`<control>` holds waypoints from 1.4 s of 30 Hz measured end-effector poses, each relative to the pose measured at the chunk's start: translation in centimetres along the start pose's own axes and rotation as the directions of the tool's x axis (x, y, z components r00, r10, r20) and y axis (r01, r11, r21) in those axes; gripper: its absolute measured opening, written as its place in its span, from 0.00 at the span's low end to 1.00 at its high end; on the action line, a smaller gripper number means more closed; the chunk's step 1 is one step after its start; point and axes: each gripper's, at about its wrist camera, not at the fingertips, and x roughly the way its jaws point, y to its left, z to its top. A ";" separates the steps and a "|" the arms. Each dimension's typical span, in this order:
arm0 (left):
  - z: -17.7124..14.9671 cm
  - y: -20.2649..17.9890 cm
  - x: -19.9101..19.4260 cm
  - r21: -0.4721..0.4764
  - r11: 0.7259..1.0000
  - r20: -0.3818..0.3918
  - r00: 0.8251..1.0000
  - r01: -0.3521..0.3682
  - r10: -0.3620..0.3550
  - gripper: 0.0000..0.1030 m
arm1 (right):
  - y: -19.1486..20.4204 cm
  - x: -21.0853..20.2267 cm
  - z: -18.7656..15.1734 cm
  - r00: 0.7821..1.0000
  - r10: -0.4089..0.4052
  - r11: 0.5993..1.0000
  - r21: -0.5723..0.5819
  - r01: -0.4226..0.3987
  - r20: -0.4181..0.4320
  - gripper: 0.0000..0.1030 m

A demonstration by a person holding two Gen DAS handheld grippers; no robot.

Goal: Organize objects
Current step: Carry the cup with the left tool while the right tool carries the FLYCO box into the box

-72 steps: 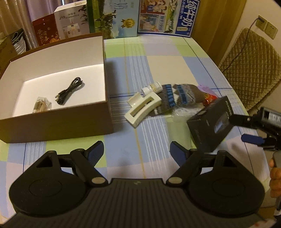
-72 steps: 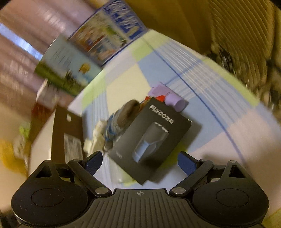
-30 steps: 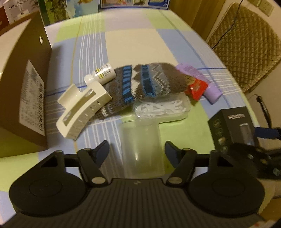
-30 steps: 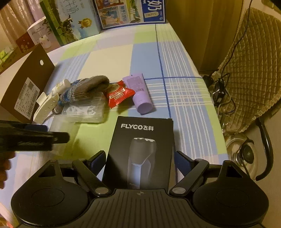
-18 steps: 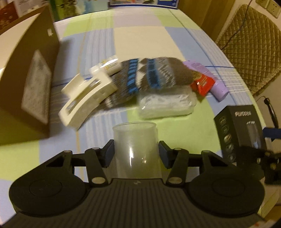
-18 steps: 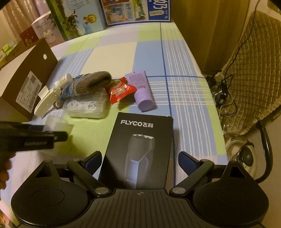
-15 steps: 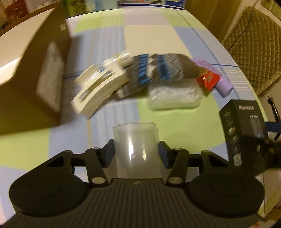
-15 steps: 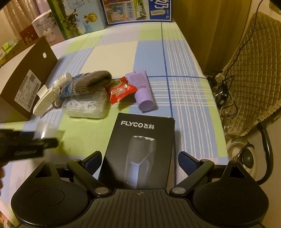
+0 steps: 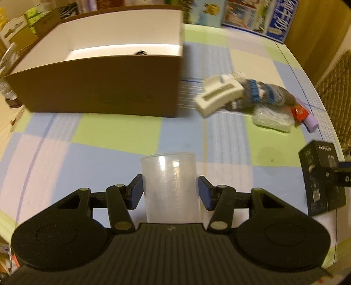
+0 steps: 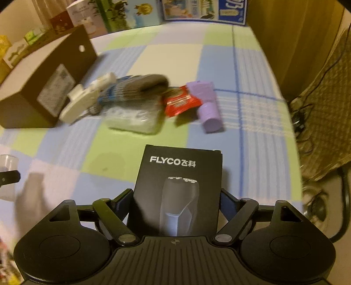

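Observation:
My left gripper point(image 9: 171, 191) is shut on a clear plastic cup point(image 9: 170, 175), held upright above the checked tablecloth, in front of the open brown cardboard box point(image 9: 98, 92). In the right wrist view the cup point(image 10: 6, 161) shows at the far left edge. My right gripper point(image 10: 176, 197) has a black shaver box point(image 10: 178, 188) between its jaws; they are closing and the pads meet the box's two long sides. From the left wrist view that shaver box point(image 9: 319, 175) stands at the far right.
Right of the cardboard box lies a pile: a cream hair clip point(image 9: 219, 94), knitted socks point(image 9: 265, 94), a clear case of floss picks point(image 10: 133, 119), a red packet point(image 10: 179, 102), a purple tube point(image 10: 208, 107). Cartons point(image 10: 136, 13) line the table's far edge. A quilted chair point(image 10: 324, 122) stands at right.
The left jaws closed on the clear cup, lifted it and carried it left, toward the front of the cardboard box. The right jaws narrowed onto the shaver box, which stayed in place.

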 end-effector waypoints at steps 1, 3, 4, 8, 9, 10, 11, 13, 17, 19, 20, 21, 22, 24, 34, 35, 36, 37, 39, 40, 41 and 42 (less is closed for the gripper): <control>0.1 0.8 -0.5 -0.005 1.000 0.005 1.000 -0.004 0.004 0.47 | 0.4 -0.3 0.1 1.000 0.026 1.000 0.010 -0.026 0.004 0.75; 0.3 2.2 -1.5 -0.012 1.000 0.022 1.000 -0.007 0.007 0.47 | 1.7 -1.0 0.5 0.997 0.072 0.997 0.011 -0.072 0.020 0.75; 0.5 2.8 -1.9 -0.014 1.000 0.031 0.999 -0.008 0.009 0.47 | 2.5 -1.4 0.8 0.995 0.093 0.996 0.012 -0.094 0.032 0.75; 2.0 5.6 -3.3 -0.019 1.000 0.065 0.998 0.002 -0.001 0.47 | 6.1 -2.4 2.4 0.980 0.185 0.982 0.021 -0.187 0.076 0.75; 2.5 6.4 -3.7 -0.017 1.000 0.079 0.997 0.007 -0.005 0.47 | 7.3 -2.7 3.0 0.974 0.207 0.978 0.014 -0.209 0.088 0.75; 2.9 6.9 -3.9 -0.013 1.000 0.090 0.996 0.008 -0.007 0.47 | 8.4 -2.9 3.4 0.969 0.226 0.974 0.005 -0.227 0.098 0.75; 3.4 7.5 -4.3 -0.009 1.000 0.102 0.995 0.009 -0.008 0.47 | 9.6 -3.1 4.0 0.963 0.247 0.969 -0.007 -0.248 0.108 0.75; 4.4 8.7 -4.7 -0.001 1.000 0.123 0.992 0.014 -0.014 0.47 | 12.0 -3.5 5.3 0.950 0.285 0.959 -0.031 -0.283 0.126 0.75; 6.8 11.1 -5.2 0.016 0.999 0.163 0.986 0.028 -0.030 0.47 | 16.6 -3.5 8.2 0.927 0.334 0.942 -0.080 -0.325 0.168 0.75; 8.0 12.2 -5.3 0.024 0.999 0.183 0.983 0.030 -0.034 0.47 | 18.9 -3.3 10.0 0.917 0.347 0.937 -0.100 -0.334 0.196 0.75; 8.8 12.9 -5.3 0.030 0.999 0.196 0.980 0.028 -0.034 0.47 | 20.0 -3.0 10.9 0.913 0.349 0.936 -0.111 -0.333 0.209 0.75; 9.4 13.4 -5.3 0.033 0.999 0.203 0.979 0.028 -0.034 0.47 | 20.9 -2.8 11.8 0.911 0.349 0.936 -0.122 -0.329 0.221 0.75; 10.1 14.0 -5.3 0.035 0.999 0.213 0.976 0.028 -0.035 0.47 | 21.7 -2.5 12.5 0.909 0.346 0.937 -0.126 -0.325 0.230 0.75; 11.6 15.1 -5.1 0.043 0.999 0.232 0.972 0.025 -0.034 0.47 | 23.3 -1.7 14.2 0.909 0.338 0.940 -0.127 -0.316 0.244 0.75; 18.2 20.4 -1.3 0.055 0.998 0.240 0.971 0.007 -0.020 0.47 | 27.2 4.1 20.1 0.948 0.214 0.976 -0.090 -0.198 0.237 0.75; 18.8 20.8 -0.8 0.061 0.998 0.233 0.972 0.012 -0.026 0.47 | 27.4 4.5 20.4 0.951 0.197 0.980 -0.087 -0.181 0.237 0.75; 19.2 21.3 -0.3 0.061 0.998 0.230 0.973 0.013 -0.026 0.47 | 27.8 5.1 20.7 0.956 0.177 0.983 -0.091 -0.160 0.236 0.75; 19.6 21.6 0.3 0.062 0.998 0.219 0.975 0.011 -0.025 0.47 | 28.0 5.6 21.0 0.960 0.157 0.986 -0.091 -0.140 0.232 0.75; 20.1 22.1 1.4 0.069 0.998 0.202 0.979 0.013 -0.027 0.47 | 28.4 6.7 21.5 0.968 0.119 0.991 -0.089 -0.102 0.219 0.75; 20.3 22.4 1.9 0.073 0.997 0.194 0.981 0.013 -0.027 0.47 | 28.5 7.2 21.6 0.972 0.102 0.992 -0.089 -0.085 0.212 0.75; 20.5 22.6 2.4 0.079 0.997 0.185 0.982 0.013 -0.028 0.47 | 28.7 7.6 21.5 0.975 0.087 0.994 -0.089 -0.070 0.204 0.75; 20.7 22.8 2.9 0.080 0.997 0.177 0.984 0.012 -0.026 0.47 | 28.9 8.2 21.5 0.979 0.069 0.995 -0.086 -0.053 0.191 0.75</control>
